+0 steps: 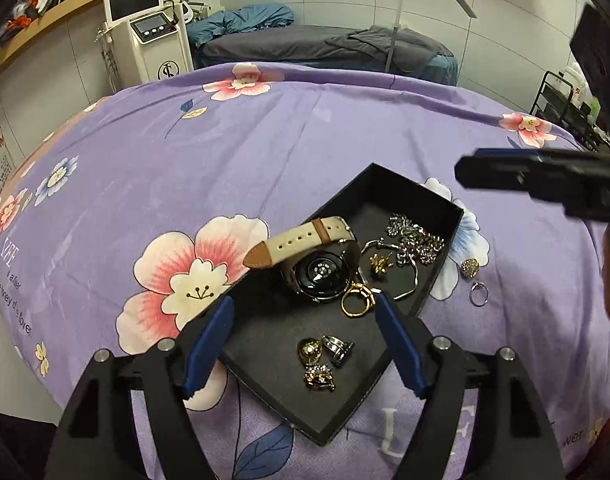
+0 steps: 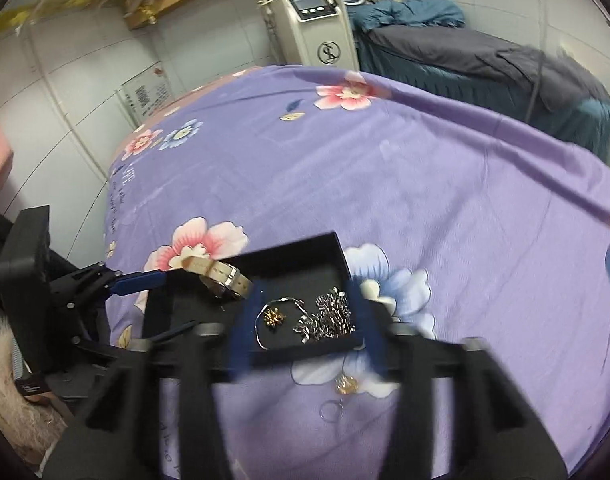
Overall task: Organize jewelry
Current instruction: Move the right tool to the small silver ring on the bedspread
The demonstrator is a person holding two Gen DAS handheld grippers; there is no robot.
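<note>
Purple floral bedding (image 1: pixel 305 152) is spread under a black box (image 1: pixel 265 332), in which a watch (image 1: pixel 317 268), chain (image 1: pixel 417 240) and rings (image 1: pixel 357 300) are kept. Both the left tool (image 1: pixel 305 308) and right tool (image 2: pixel 305 304) are held wide apart, nothing gripped. A silver ring (image 1: pixel 479 294) is left outside, beside the box.

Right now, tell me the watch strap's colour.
Cream watch strap with a tan tip; clearest in the left wrist view.

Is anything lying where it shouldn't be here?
Yes. A gold round earring and a silver ring lie on the purple sheet, outside the black box. The watch strap sticks over the box's rim.
</note>
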